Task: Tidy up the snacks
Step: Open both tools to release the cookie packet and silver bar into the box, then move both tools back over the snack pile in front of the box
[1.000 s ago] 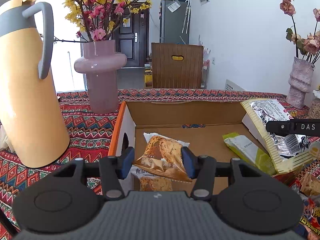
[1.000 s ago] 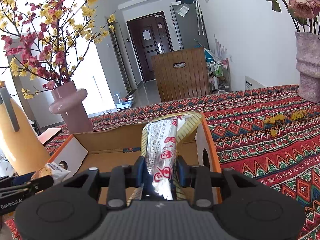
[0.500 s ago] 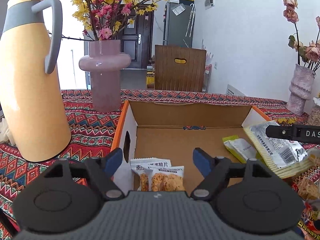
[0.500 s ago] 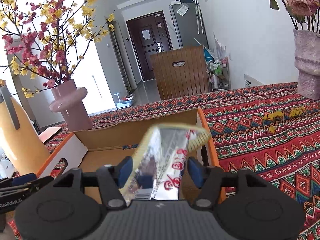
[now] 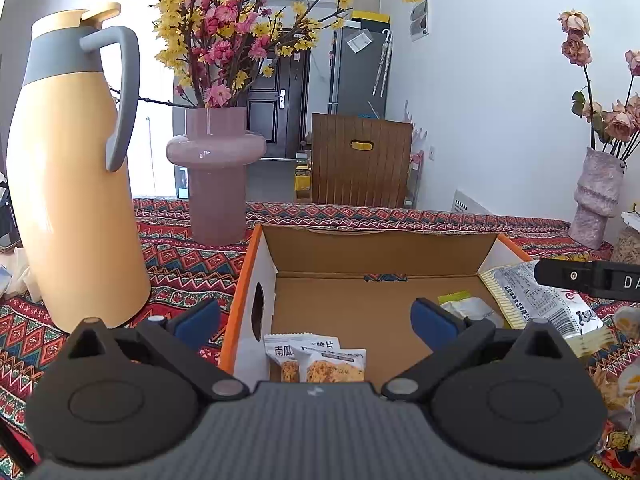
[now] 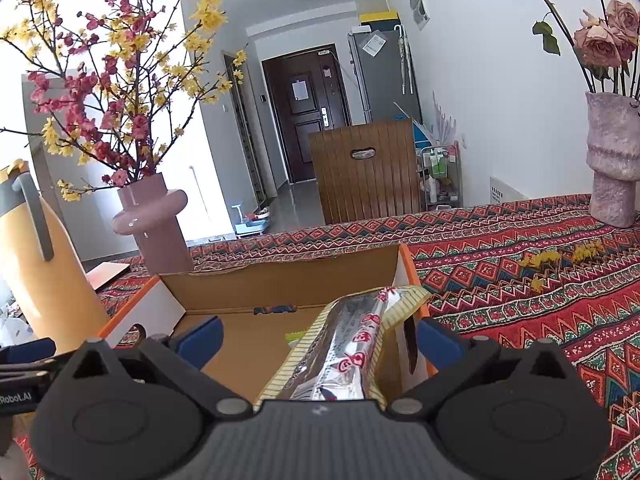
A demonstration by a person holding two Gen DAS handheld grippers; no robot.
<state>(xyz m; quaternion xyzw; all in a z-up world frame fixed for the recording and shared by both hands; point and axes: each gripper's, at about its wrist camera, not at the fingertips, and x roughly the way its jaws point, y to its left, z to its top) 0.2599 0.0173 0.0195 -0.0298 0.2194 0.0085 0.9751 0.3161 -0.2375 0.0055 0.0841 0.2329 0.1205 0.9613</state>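
Note:
An open cardboard box with an orange rim sits on the patterned cloth. My left gripper hangs over its front left corner, its jaws opening with nothing between them. Two small crisp packets lie on the box floor just under it. A green-and-white packet lies further right. My right gripper is also opening. The long silver-and-yellow packet lies loose between its jaws, leaning against the box's right wall, and the pads do not touch it. That packet also shows in the left wrist view.
A tall yellow jug and a pink vase of blossom stand left of the box. A mottled vase of dried roses stands at the far right. More snack packs lie right of the box. A wooden chair back rises behind the table.
Both grippers opened wide. The orange crisp packet dropped from the left jaws into the box's front left corner. The silver packet slipped from the right jaws and tipped against the right wall.

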